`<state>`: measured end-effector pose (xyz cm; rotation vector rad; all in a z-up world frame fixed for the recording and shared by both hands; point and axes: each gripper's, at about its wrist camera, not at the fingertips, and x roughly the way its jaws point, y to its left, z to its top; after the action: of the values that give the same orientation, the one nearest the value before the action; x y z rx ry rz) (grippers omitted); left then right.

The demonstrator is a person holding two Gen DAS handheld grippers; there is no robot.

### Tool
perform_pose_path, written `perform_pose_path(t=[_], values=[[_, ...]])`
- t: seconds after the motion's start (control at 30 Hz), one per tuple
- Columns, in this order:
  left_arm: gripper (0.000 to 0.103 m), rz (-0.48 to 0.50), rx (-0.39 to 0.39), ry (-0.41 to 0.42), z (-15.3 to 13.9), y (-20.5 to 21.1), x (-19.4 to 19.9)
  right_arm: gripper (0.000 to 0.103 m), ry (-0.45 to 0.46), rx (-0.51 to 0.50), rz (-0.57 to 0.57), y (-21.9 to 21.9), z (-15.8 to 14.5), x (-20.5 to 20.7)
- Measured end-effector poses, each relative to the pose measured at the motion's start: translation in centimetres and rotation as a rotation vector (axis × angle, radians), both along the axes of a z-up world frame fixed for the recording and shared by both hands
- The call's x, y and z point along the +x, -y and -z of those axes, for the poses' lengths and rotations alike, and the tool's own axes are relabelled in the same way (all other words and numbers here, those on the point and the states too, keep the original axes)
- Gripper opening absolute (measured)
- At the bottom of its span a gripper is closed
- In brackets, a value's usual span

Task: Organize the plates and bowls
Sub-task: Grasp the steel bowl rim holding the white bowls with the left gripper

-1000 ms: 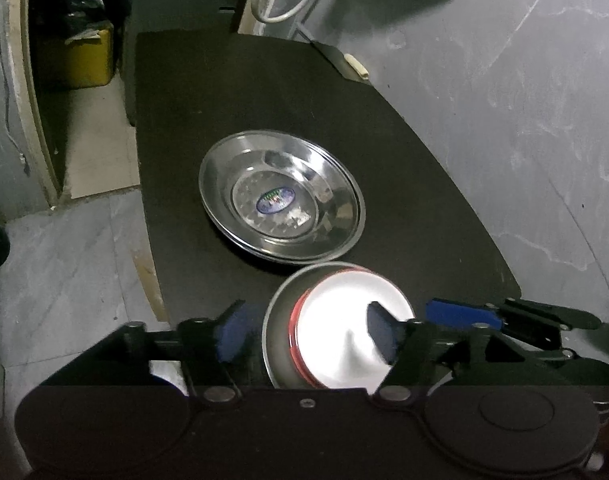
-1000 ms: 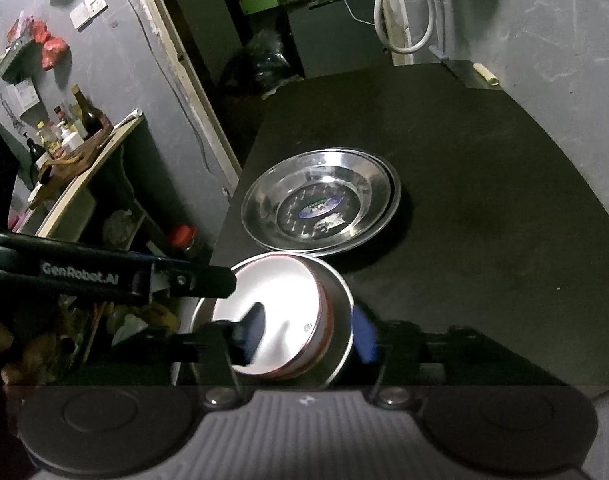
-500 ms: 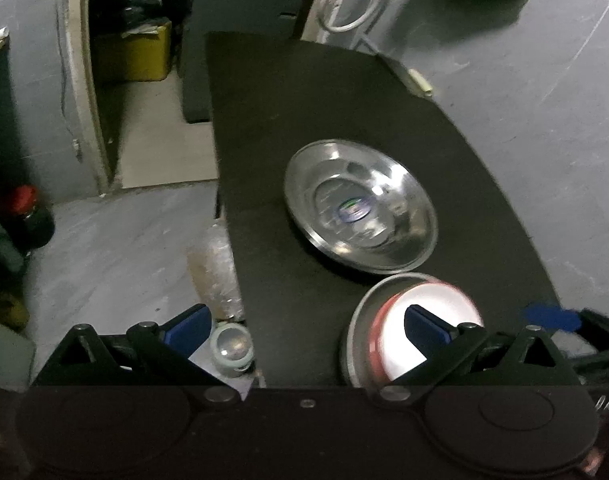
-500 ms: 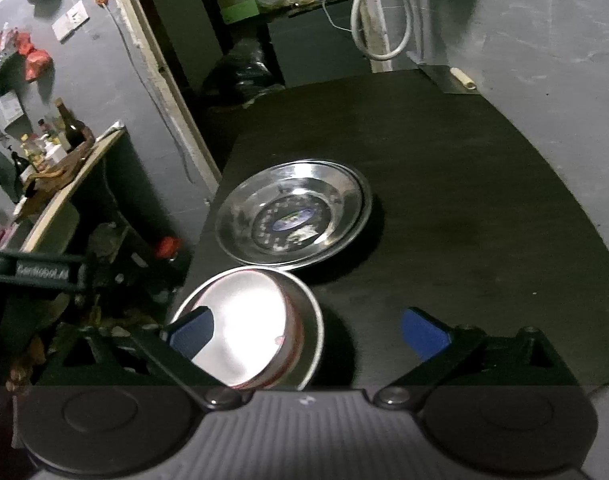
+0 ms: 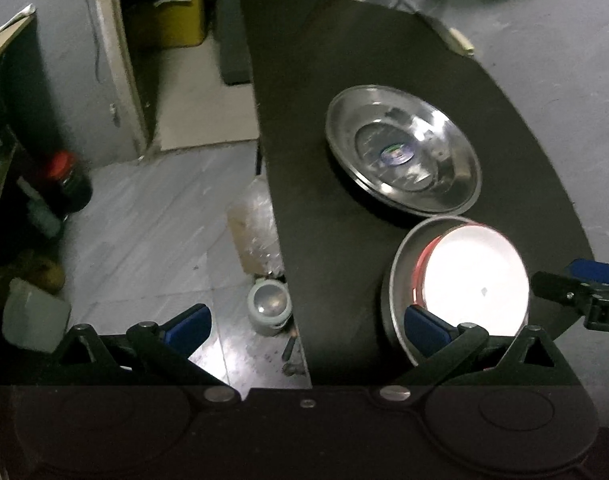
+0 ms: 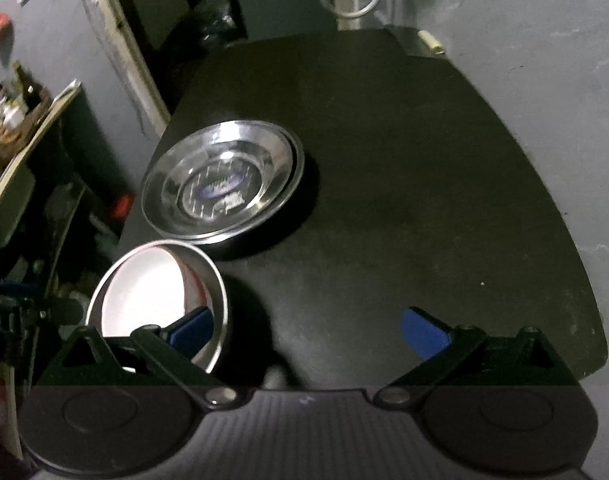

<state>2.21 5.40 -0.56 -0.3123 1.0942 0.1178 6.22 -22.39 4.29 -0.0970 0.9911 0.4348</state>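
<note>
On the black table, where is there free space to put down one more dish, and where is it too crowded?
The black table is bare on the wide stretch right of the steel plates, up to the grey wall, and behind them toward the far edge. It is crowded at the near left corner, where the bowl stack sits just in front of the plates.

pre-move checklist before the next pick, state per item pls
1. Left tool open, nothing held: ok.
2. Right tool open, nothing held: ok.
3. White bowl nested in steel bowl resting on black table: ok.
4. Stacked shiny steel plates flat on table: ok.
5. Bowl stack clear of table edge: not ok, it sits close to the edge.
6. Number of plates in stack: cannot tell.
</note>
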Motion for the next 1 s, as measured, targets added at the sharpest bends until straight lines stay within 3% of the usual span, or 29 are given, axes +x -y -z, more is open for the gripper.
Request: perform_pose_path(t=[0.47, 0.73, 1.0], values=[[0.102, 0.004, 0.138, -0.097, 0.0, 3.4, 1.4, 0.103, -0.048, -0.068, -0.287, -2.1, 1.3, 1.8], [0.102, 0.145, 0.212, -0.126, 0.7, 4.5, 2.7, 0.103, -0.066, -0.09, -0.284, -2.5, 1.3, 2.0], [0.101, 0.245, 0.218, -0.116, 1.0, 3.7, 3.5, 0.099, -0.079, -0.125, -0.224, -3.0, 1.2, 2.0]])
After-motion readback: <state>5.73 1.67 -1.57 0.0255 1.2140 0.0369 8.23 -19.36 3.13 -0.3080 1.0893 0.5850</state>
